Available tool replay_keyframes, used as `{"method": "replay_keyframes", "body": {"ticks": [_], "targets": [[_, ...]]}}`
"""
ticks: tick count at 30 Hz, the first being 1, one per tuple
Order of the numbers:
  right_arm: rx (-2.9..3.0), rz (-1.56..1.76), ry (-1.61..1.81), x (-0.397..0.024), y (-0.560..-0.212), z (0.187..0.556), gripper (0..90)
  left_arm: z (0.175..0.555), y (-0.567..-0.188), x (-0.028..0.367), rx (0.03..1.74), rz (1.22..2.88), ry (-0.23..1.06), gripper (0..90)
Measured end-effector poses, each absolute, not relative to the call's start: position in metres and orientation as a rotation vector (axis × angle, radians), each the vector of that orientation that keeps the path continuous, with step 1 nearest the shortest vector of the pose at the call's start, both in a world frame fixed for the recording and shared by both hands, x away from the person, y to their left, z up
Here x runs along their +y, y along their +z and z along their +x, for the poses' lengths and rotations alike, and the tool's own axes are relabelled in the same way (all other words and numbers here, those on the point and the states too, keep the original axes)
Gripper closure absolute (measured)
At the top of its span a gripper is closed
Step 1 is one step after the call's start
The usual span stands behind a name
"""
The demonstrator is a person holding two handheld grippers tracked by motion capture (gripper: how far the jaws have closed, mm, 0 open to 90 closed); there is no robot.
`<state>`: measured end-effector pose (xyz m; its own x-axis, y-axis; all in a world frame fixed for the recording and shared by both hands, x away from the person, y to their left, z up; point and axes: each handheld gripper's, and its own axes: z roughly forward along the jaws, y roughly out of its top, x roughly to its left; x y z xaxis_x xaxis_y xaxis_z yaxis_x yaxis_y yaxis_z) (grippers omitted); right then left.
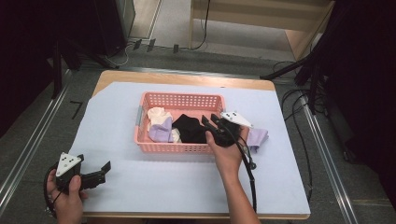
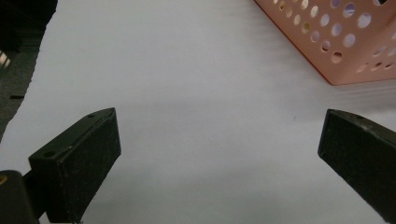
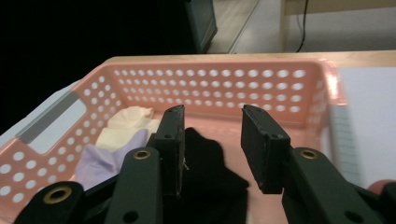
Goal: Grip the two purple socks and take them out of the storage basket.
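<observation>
A pink perforated basket stands mid-table on a pale blue mat. Inside lie a black sock, a cream sock and a purple sock. My right gripper reaches over the basket's right end, just above the black sock. It is open, with a narrow gap and nothing between its jaws. In the right gripper view the cream sock and purple sock lie to the left. My left gripper hovers wide open over the mat at the near left corner.
Another purple sock lies on the mat just right of the basket, partly behind my right hand. The basket's near corner shows at the upper right of the left gripper view. Cables and dark stands surround the table.
</observation>
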<state>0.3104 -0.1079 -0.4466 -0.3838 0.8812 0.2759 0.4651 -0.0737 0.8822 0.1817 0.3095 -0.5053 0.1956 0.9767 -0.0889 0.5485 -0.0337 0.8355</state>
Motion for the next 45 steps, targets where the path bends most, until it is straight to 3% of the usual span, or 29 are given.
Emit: {"method": "replay_keyframes", "body": {"ticks": [25, 45], "targets": [[2.109, 1.508, 1.229, -0.008, -0.459, 0.335, 60.0, 0.182, -0.505, 0.311, 1.461, 1.686, 0.683, 0.0], [2.327, 1.754, 0.999, 0.019, -0.474, 0.357, 59.5, 0.182, -0.505, 0.310, 1.464, 1.684, 0.683, 0.1]]}}
